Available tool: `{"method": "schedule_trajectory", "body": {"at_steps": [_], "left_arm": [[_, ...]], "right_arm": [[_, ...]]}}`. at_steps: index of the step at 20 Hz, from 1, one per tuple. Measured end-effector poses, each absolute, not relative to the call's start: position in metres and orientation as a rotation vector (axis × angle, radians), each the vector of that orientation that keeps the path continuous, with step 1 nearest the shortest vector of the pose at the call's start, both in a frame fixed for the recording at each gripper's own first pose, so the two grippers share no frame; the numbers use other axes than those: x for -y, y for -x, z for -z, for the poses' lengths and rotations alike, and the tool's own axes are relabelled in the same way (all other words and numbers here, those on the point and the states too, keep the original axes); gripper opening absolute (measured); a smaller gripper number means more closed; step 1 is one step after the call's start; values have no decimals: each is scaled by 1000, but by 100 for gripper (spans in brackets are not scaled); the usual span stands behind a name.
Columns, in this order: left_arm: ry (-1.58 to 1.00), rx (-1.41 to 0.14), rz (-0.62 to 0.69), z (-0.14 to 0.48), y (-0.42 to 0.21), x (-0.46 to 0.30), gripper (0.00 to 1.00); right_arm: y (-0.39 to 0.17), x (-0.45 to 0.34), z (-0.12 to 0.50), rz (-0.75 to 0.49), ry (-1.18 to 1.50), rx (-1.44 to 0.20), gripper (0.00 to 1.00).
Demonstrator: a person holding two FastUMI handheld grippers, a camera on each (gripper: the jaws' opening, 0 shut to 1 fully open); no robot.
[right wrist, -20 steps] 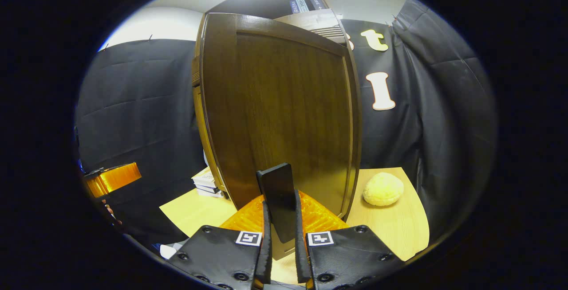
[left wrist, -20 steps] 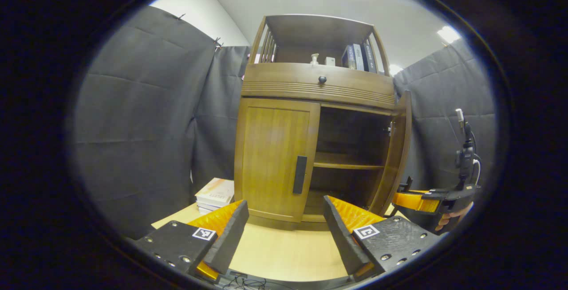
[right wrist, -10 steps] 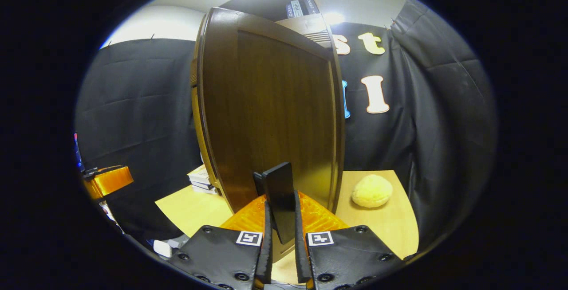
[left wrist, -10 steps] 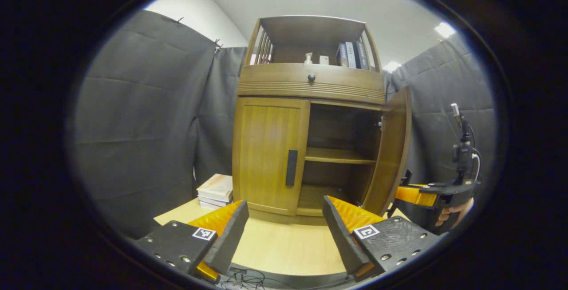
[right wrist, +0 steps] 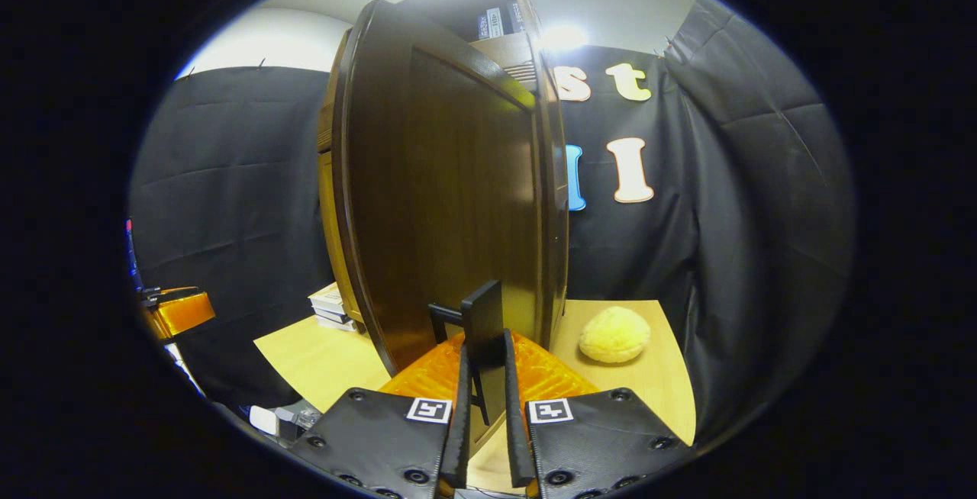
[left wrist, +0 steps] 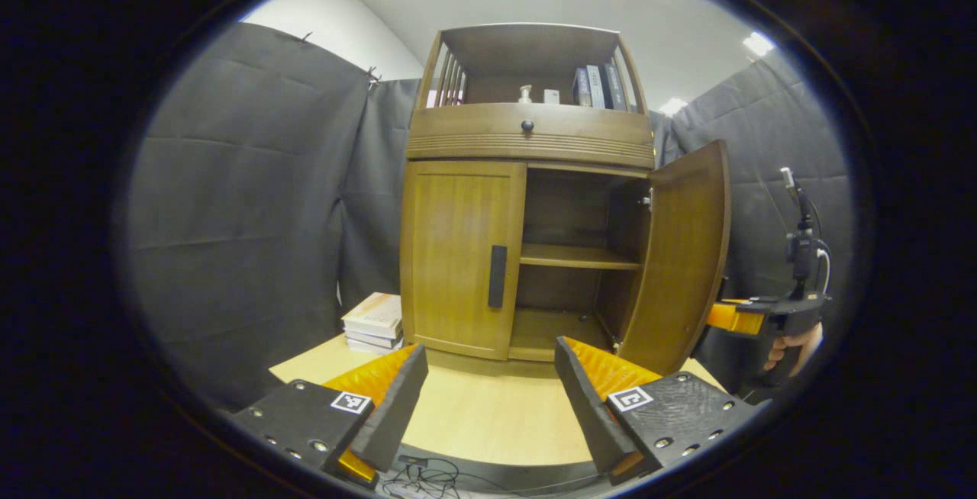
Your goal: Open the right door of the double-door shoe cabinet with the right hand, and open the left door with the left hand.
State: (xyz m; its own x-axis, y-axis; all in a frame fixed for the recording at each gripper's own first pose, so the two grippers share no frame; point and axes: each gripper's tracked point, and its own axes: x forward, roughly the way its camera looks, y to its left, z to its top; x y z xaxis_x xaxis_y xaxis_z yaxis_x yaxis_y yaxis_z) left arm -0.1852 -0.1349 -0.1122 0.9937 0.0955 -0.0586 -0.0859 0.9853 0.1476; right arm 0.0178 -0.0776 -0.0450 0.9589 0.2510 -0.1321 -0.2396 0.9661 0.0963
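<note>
A: Near first. Your right gripper [right wrist: 484, 438] is pinched on the flat black bar handle [right wrist: 485, 331] of the dark-brown wooden right door [right wrist: 450, 201]; both fingers sit against it, handle between them. So step one is in hand, the right door.

B: And the left one?

A: Your left gripper [left wrist: 488, 400] hangs over the pale wooden tabletop [left wrist: 488, 415] with its jaws spread wide, nothing in them. It's well short of the cabinet.

B: Where's the door at?

A: In the left gripper view the right door [left wrist: 681, 255] is swung out well past halfway, inside face showing, with the inner shelf [left wrist: 576, 256] exposed. Looks open enough to me; I'd judge step one nearly done.

B: Left door?

A: The golden-brown wooden left door [left wrist: 460, 255] is shut flush, and its black vertical handle [left wrist: 497, 276] is on the edge nearest the centre, untouched.

B: Next move?

A: Let go with the right and back away. Then take the left gripper forward and up to that handle, jaws straddling it, close, and pull in an arc toward your left. A stack of books [left wrist: 374, 323] lies on the table just left of the cabinet, so watch the swing there.

B: Anything further back?

A: A round yellow plush lump [right wrist: 614, 335] on the table past the right door. Not in play.
</note>
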Motion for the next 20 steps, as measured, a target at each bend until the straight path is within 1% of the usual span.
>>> {"method": "schedule_trajectory", "body": {"at_steps": [4, 5, 6, 8, 11, 17, 20], "left_arm": [[-146, -93, -97, 120, 192, 129, 98], [-149, -99, -99, 121, 191, 128, 98], [-149, -105, -100, 123, 189, 128, 98], [-148, -105, -89, 122, 184, 131, 98], [-154, -98, -76, 118, 176, 135, 98], [-173, -131, -40, 125, 161, 135, 98], [-176, -160, -21, 133, 143, 129, 98]], "right_arm": [[-23, 106, 47, -194, -78, -133, 23], [-23, 113, 48, -182, -86, -135, 22], [-22, 114, 47, -194, -104, -138, 17], [-22, 112, 49, -198, -148, -152, 16], [-19, 115, 52, -156, -171, -153, 16], [16, 118, 58, -115, -130, -170, 16], [33, 121, 58, -72, -96, -181, 16]]}}
